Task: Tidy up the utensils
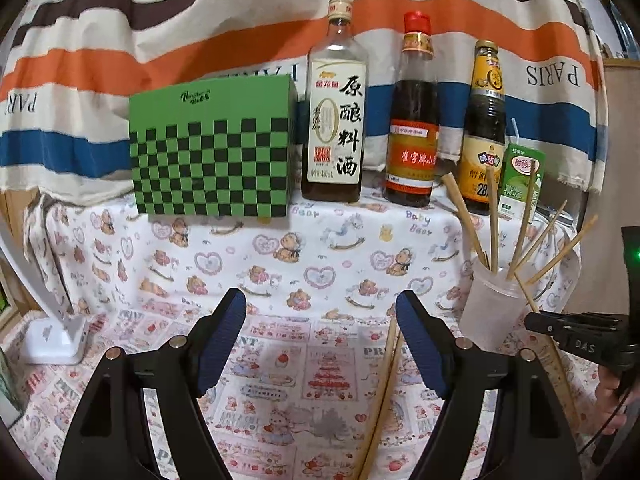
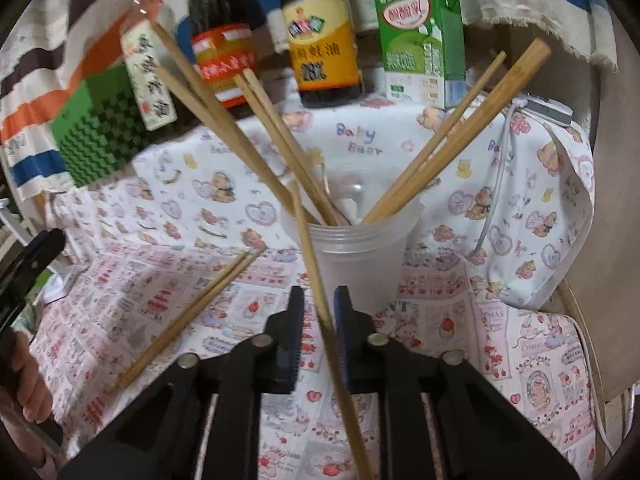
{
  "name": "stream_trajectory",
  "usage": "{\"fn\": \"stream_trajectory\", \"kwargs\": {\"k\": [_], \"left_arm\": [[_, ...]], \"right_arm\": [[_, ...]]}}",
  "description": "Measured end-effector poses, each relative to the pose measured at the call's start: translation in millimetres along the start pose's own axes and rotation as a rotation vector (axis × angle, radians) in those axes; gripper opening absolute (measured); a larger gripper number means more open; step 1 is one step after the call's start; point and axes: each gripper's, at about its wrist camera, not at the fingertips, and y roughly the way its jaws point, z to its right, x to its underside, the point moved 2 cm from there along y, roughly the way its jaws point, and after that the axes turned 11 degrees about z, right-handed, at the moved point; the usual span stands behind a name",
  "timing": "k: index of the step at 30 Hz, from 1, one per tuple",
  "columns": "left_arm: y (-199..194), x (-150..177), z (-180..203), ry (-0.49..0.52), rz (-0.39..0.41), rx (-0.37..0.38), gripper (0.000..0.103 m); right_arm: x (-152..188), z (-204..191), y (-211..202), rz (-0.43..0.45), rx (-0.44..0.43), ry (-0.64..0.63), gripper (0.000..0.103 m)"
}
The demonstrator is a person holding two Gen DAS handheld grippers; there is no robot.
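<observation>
Bamboo chopsticks [image 2: 276,120] stand fanned out in a cloudy plastic cup [image 2: 356,256] on the counter [image 2: 532,360], which is draped in a pink-and-white cartoon-print cloth. Right hand-held gripper [image 2: 318,316]: jaws nearly closed, clamped on a single chopstick [image 2: 316,280] that runs up between the blue pads, its far end level with the cup's rim on the left side; whether the tip is inside the cup I cannot tell. Left hand-held gripper [image 1: 320,320]: jaws spread wide, nothing between the pads, hovering low over the cloth. Pair of loose chopsticks [image 1: 380,392] lying flat on the cloth, just beside the inner edge of the left gripper's right finger; same pair shows left of the cup in the right wrist view. Behind, on a raised ledge covered in bear-print cloth: green checkered box [image 1: 212,152], three sauce bottles [image 1: 336,120] in a row, small green drink carton [image 2: 420,40] at the right end. Striped fabric hangs as backdrop.
</observation>
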Motion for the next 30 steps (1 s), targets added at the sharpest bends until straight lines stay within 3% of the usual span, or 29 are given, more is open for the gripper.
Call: {"fn": "stream_trajectory", "kwargs": {"k": [4, 9, 15, 18, 23, 30], "left_arm": [[-2.6, -1.4, -0.7, -0.016, 0.003, 0.018, 0.076], [-4.6, -3.4, -2.2, -0.028, 0.009, 0.020, 0.076], [2.4, -0.3, -11.8, -0.066, -0.018, 0.005, 0.076], [9.0, 4.0, -15.4, -0.076, -0.045, 0.001, 0.076], [13.0, 7.2, -16.4, -0.063, -0.053, -0.010, 0.076], [10.3, 1.6, -23.6, -0.118, -0.057, 0.010, 0.076]], "right_arm": [[-10.8, -2.6, -12.9, 0.037, 0.017, -0.002, 0.006], [-43.6, -5.8, -55.4, 0.174, 0.032, -0.008, 0.006], [-106.9, 3.1, -108.8, 0.517, 0.087, 0.087, 0.006], [-134.6, 6.5, -114.4, 0.643, 0.141, 0.135, 0.006], [-150.1, 6.6, -84.5, 0.692, 0.211, 0.151, 0.006], [-120.9, 1.6, -31.5, 0.576, 0.236, 0.089, 0.006]]}}
